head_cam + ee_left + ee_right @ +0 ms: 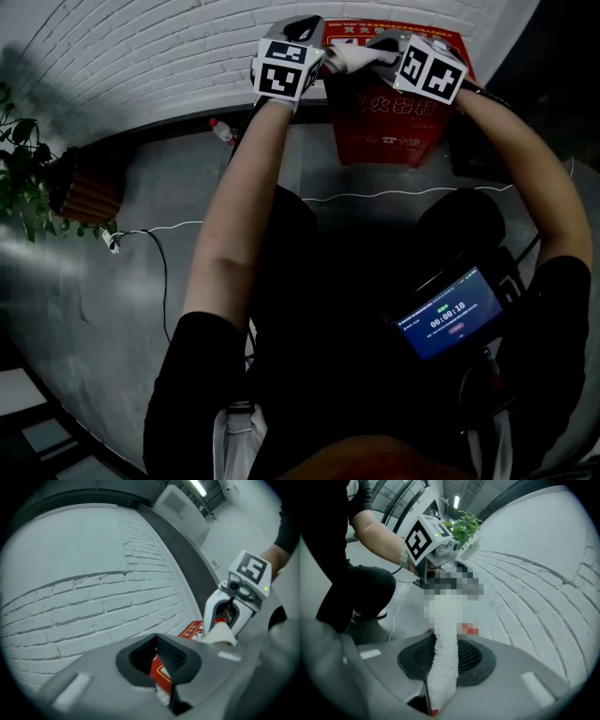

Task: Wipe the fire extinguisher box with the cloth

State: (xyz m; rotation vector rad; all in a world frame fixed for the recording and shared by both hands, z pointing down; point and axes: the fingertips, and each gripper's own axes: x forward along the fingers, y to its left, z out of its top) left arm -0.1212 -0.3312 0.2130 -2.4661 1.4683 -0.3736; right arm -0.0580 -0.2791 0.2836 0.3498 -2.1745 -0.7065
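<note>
The box (394,131) stands on the floor (141,309), its back against the wall (141,56), so only its top and front are easy to reach. The person leans over it with both arms out, and both grippers sit at its top edge.

The right gripper (442,665) is clamped on the cloth (352,56). In its own view the white strip runs straight up between the two pads. It is pinched near one end, which leaves most of the cloth free as a wiping surface. That free length reaches across the box top toward the left gripper (305,33).

The left gripper has nothing in it. Its view shows the pads only narrowly apart, with a sliver of red box in the gap and no white cloth there. It points at the wall just above the box and close to the cloth's loose end. Where that end lies is hidden by a patch in the right gripper view, so I cannot tell whether it touches this gripper. My guess is that it waits there to take or steady that end so the cloth can be drawn flat over the top
</note>
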